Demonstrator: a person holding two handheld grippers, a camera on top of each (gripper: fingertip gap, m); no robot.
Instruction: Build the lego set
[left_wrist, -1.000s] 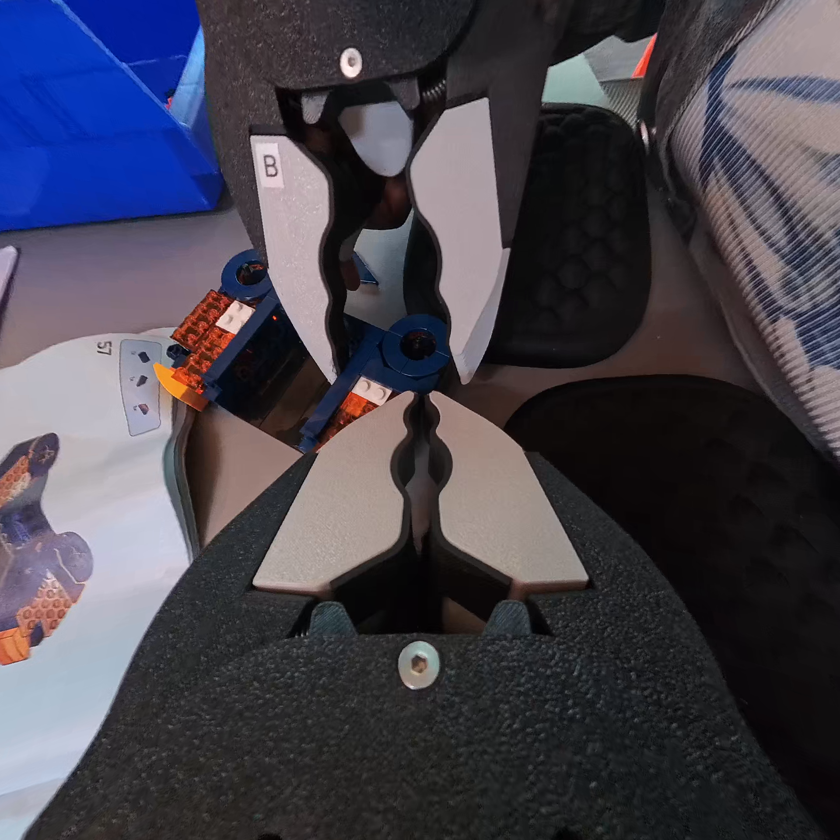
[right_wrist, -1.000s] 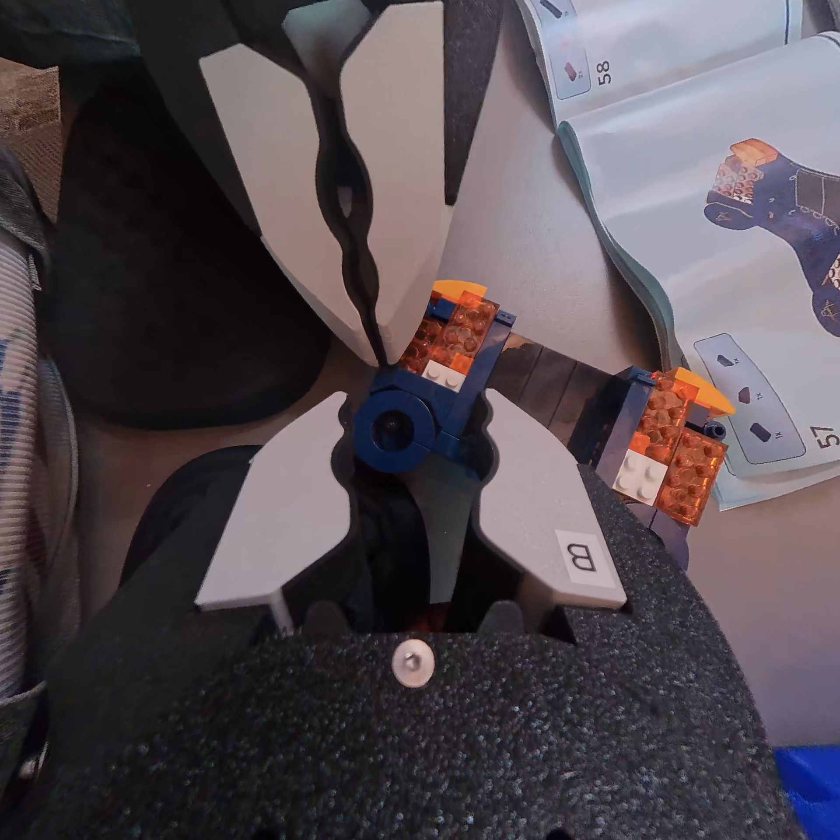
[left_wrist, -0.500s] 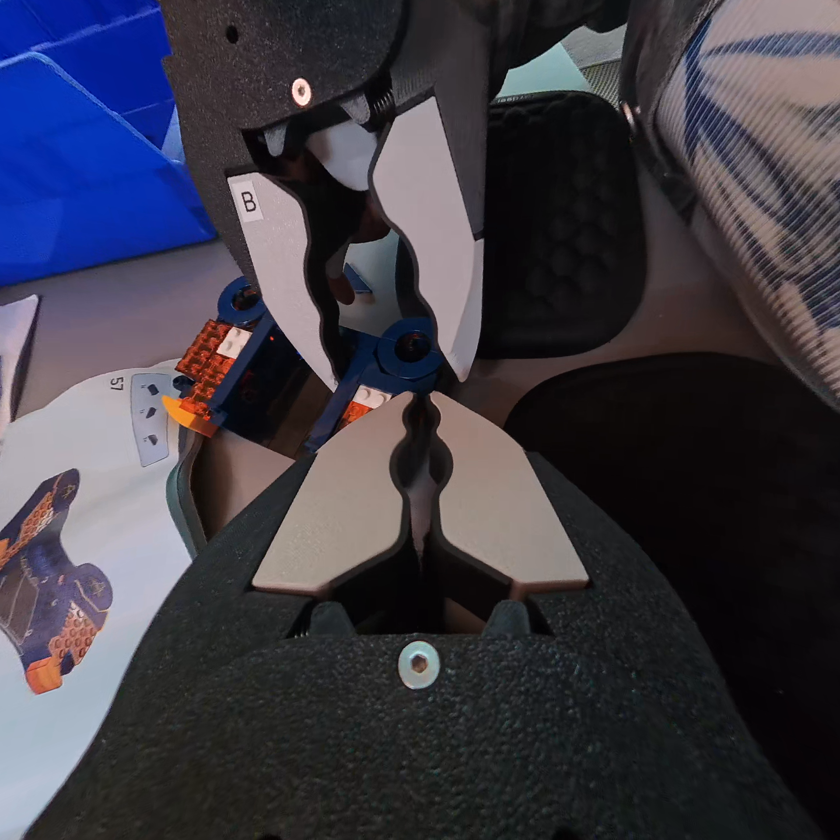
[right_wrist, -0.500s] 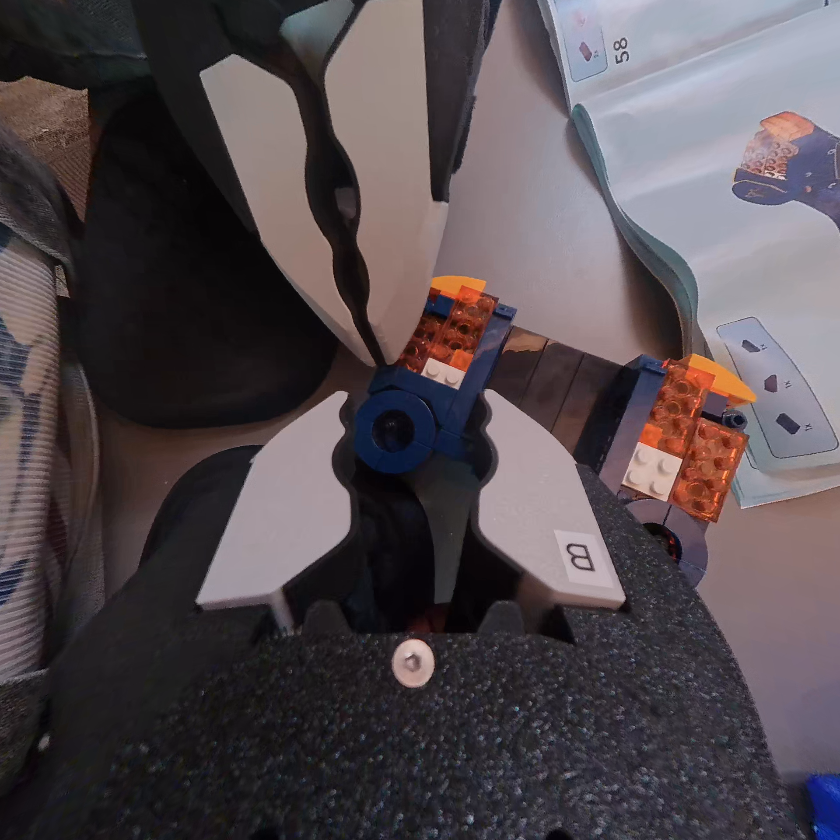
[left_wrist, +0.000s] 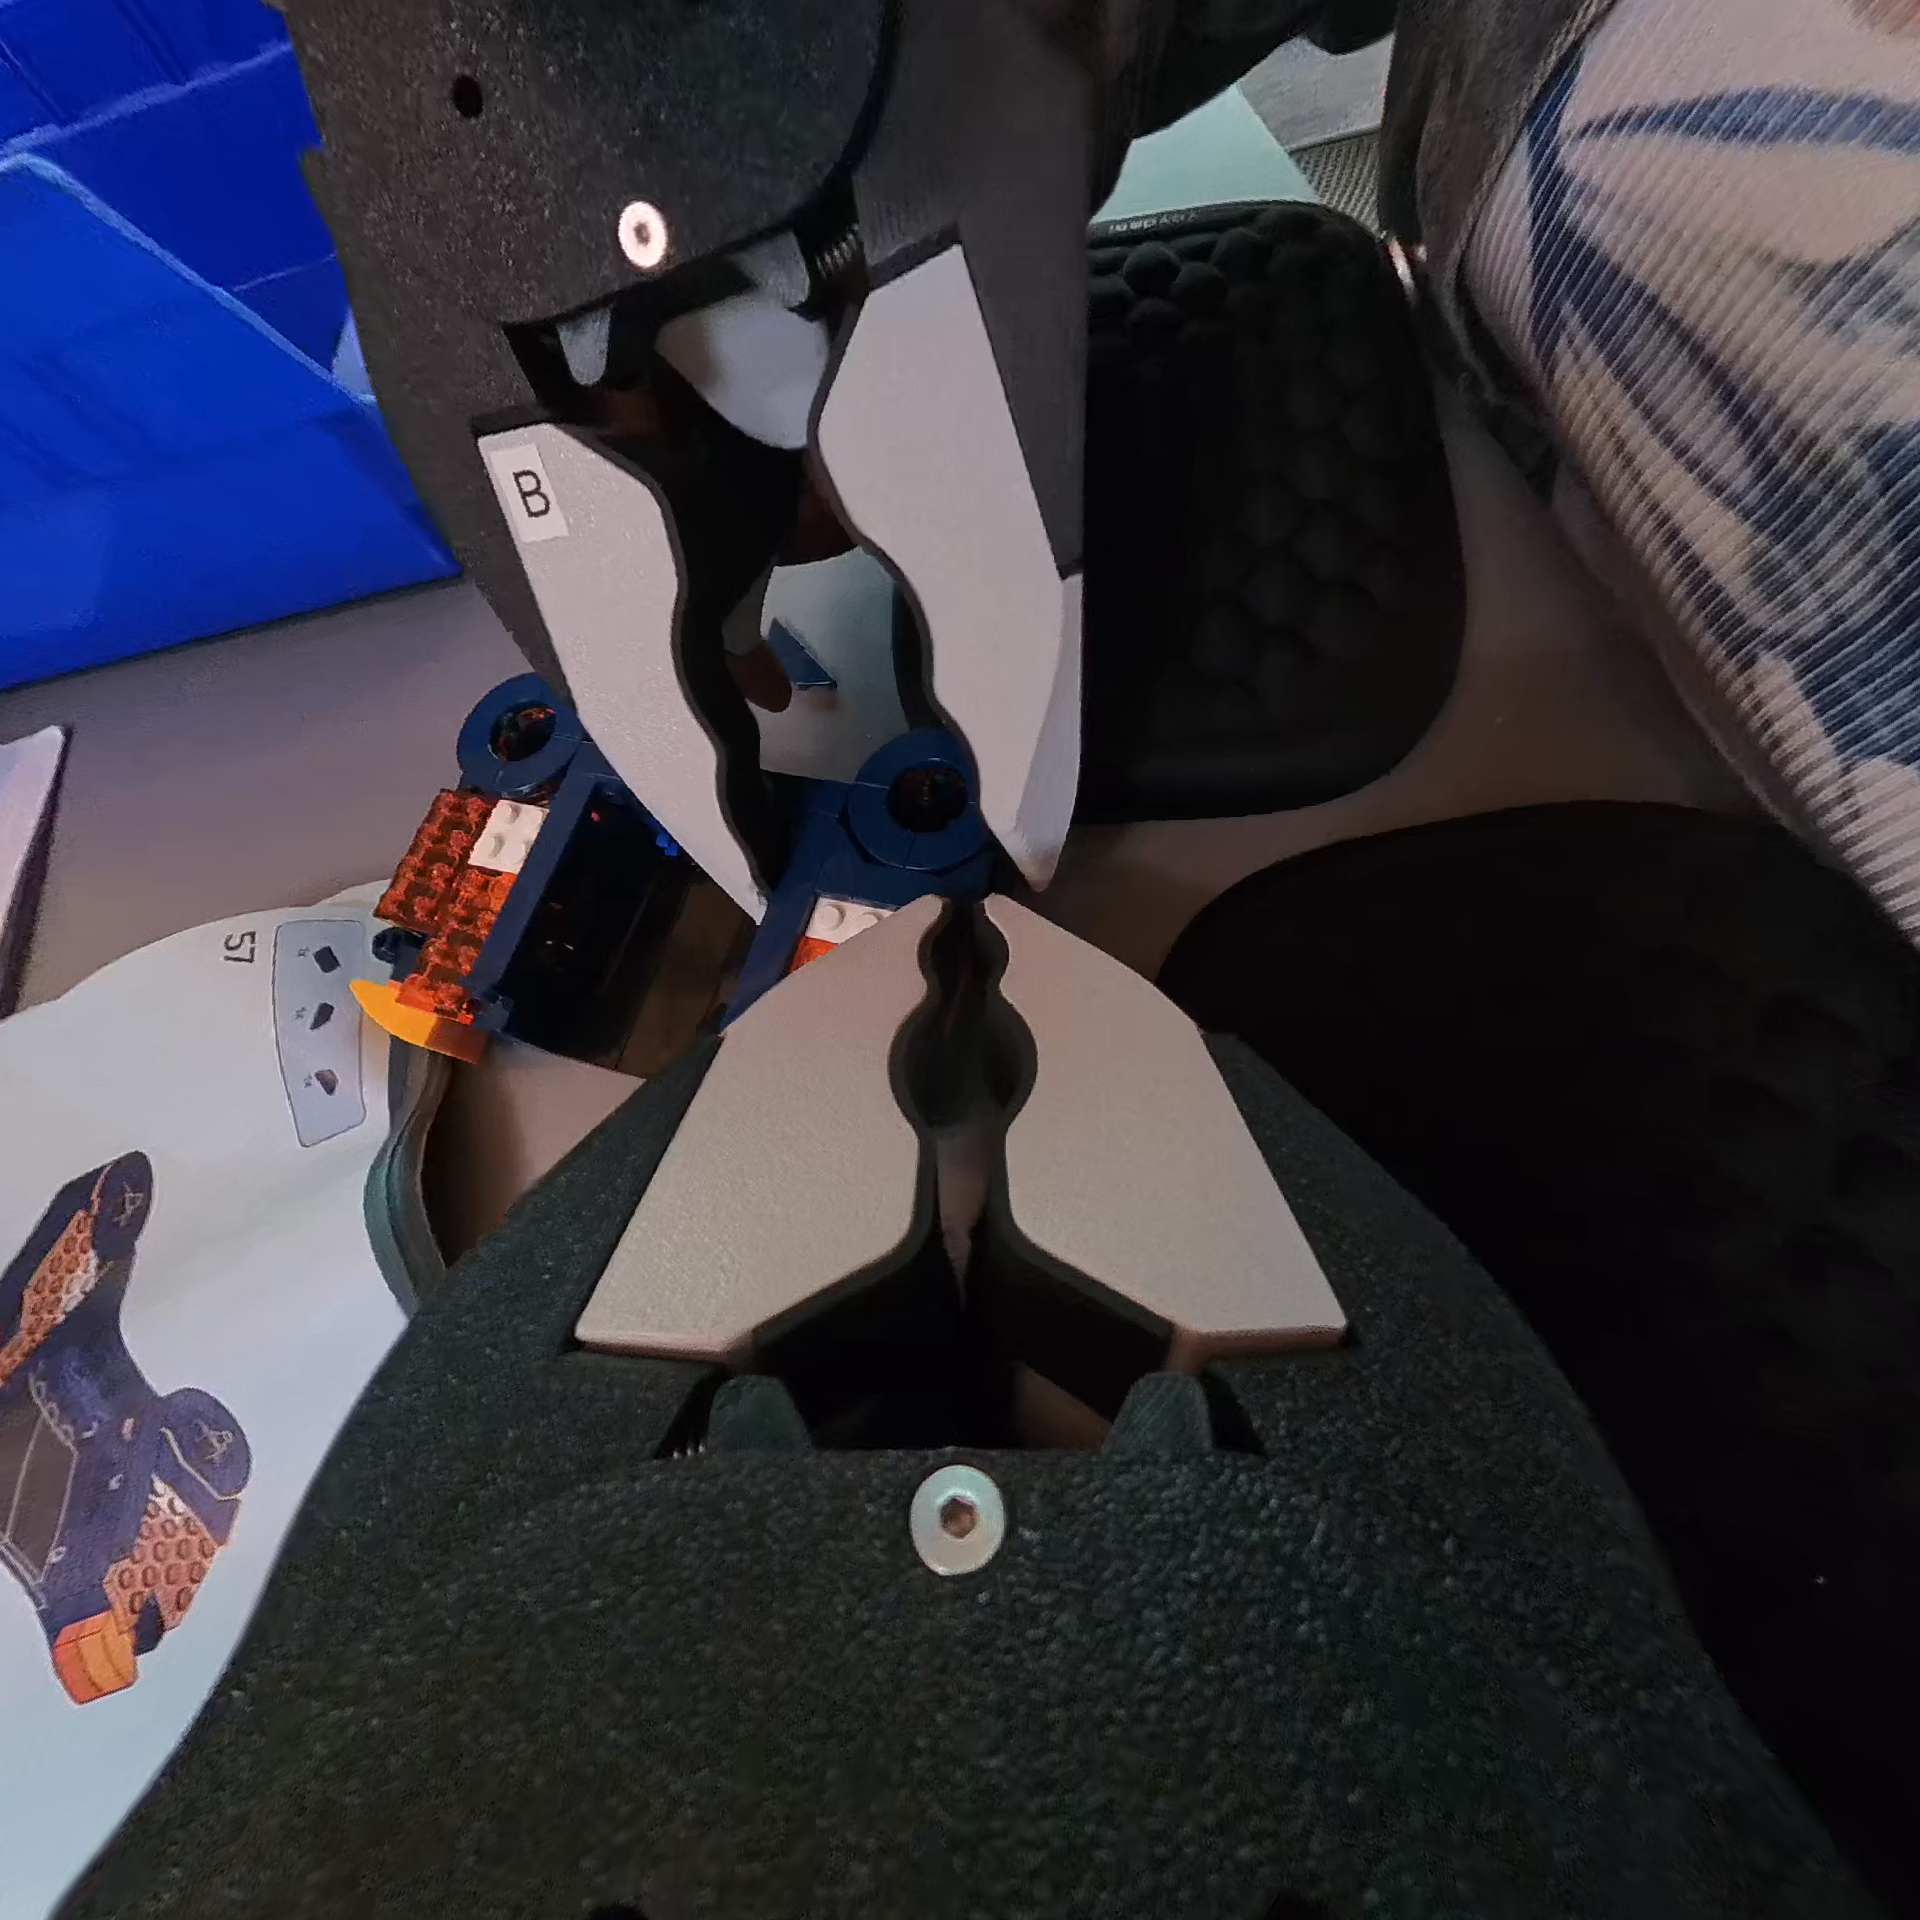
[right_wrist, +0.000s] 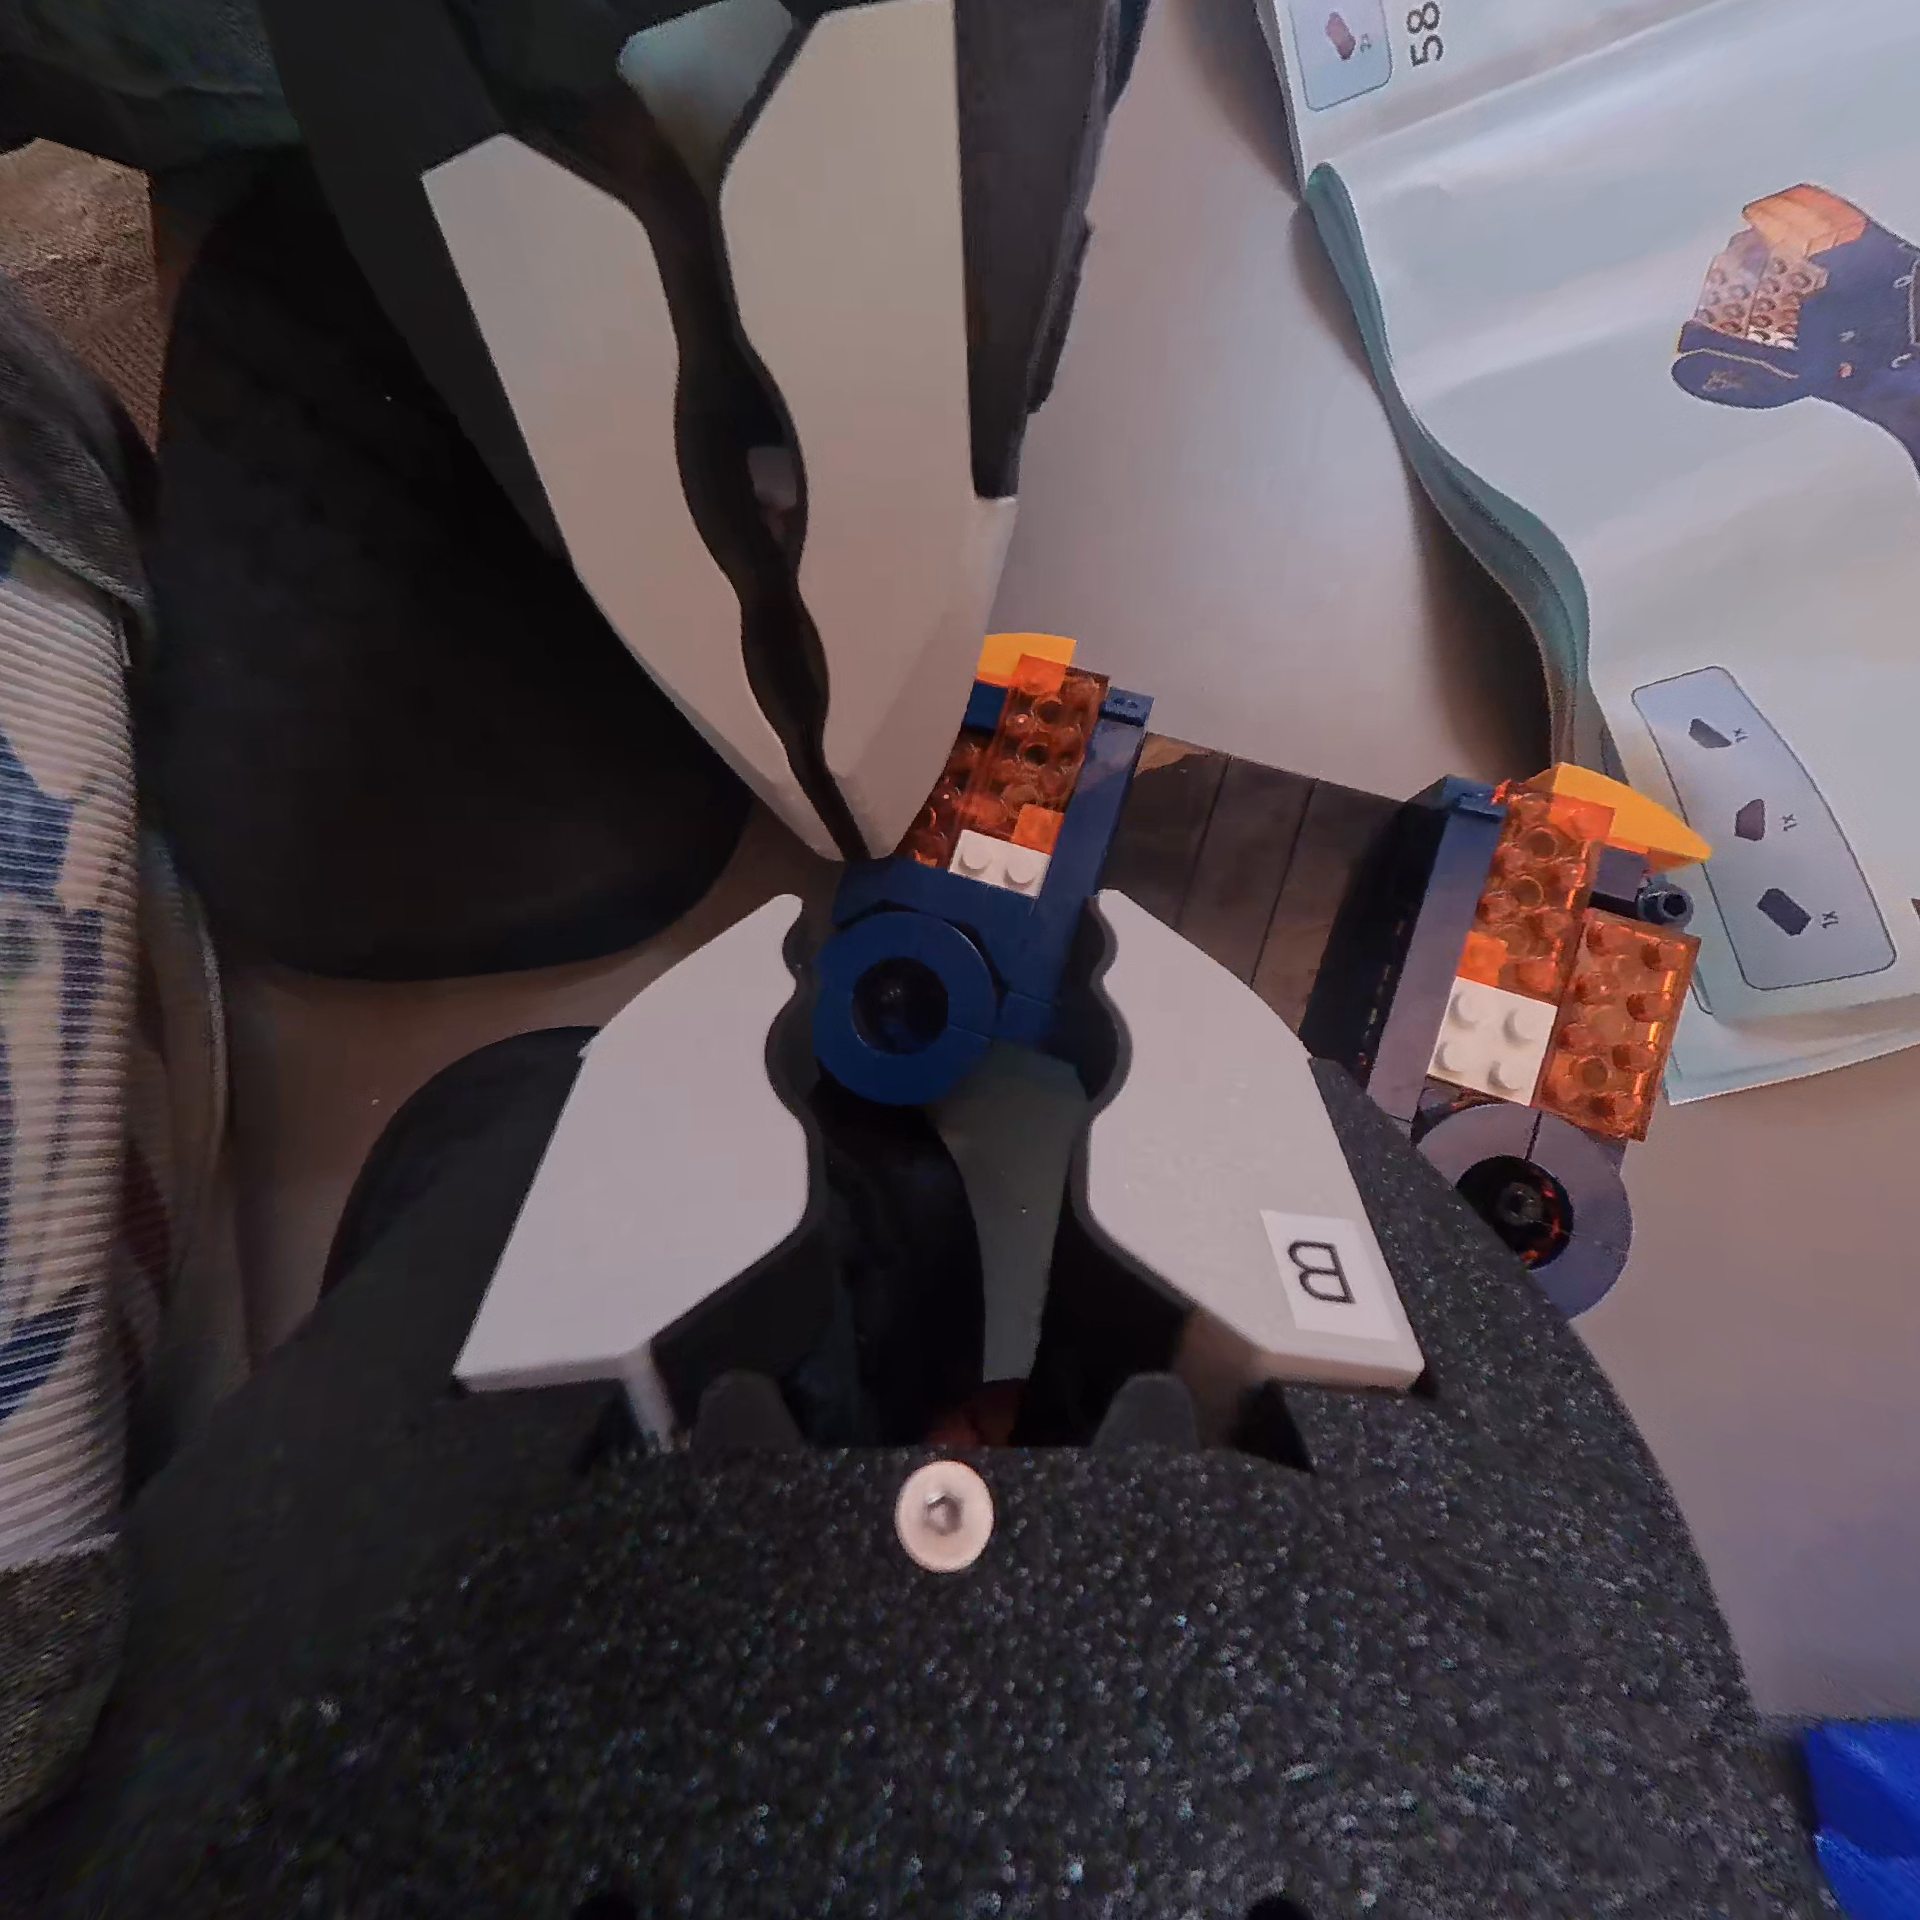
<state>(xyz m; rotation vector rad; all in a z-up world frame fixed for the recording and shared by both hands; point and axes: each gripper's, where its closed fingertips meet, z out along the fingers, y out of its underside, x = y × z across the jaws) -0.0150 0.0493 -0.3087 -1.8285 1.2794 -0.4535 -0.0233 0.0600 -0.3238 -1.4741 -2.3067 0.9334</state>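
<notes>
Right gripper (right_wrist: 940, 935) clamps the dark-blue ring end of the near lego assembly (right_wrist: 997, 831) above the table (right_wrist: 1195, 582). Left gripper (left_wrist: 961, 914), fingers pressed together, touches it. Second assembly (right_wrist: 1527, 966) lies beside the instruction booklet (right_wrist: 1662, 436).

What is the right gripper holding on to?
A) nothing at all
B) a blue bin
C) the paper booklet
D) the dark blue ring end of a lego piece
D: in the right wrist view the right gripper has its two fingers on either side of the dark blue ring end of the orange and blue lego piece, while the booklet lies off to the side.
</notes>
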